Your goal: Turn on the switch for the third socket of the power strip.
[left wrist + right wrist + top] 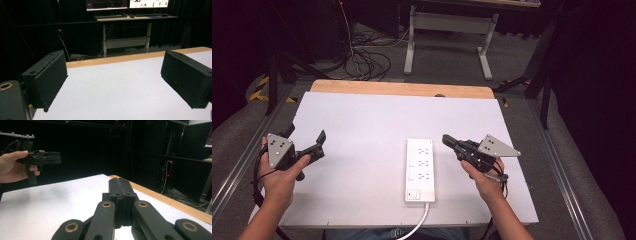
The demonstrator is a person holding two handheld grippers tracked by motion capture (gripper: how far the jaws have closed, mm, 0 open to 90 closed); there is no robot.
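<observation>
A white power strip (pixel 420 170) with several sockets lies flat on the white table (pixel 362 120), its cord running off the near edge. My left gripper (pixel 306 132) hovers at the table's left side, held in a hand, jaws wide open with nothing between them; its two black pads (pixel 47 80) frame bare tabletop. My right gripper (pixel 446 138) is just right of the strip's far end and points left over it, jaws shut together on nothing (pixel 118 180). In the right gripper view the left gripper (pixel 53 157) hangs farther off, in the person's hand.
A wooden strip (pixel 402 89) borders the table's far edge. Beyond it stand a white-legged desk (pixel 447 30) and loose cables (pixel 367 62) on the floor. Metal rails (pixel 242 155) run along both sides of the table. Monitors (pixel 125 3) glow on a far desk.
</observation>
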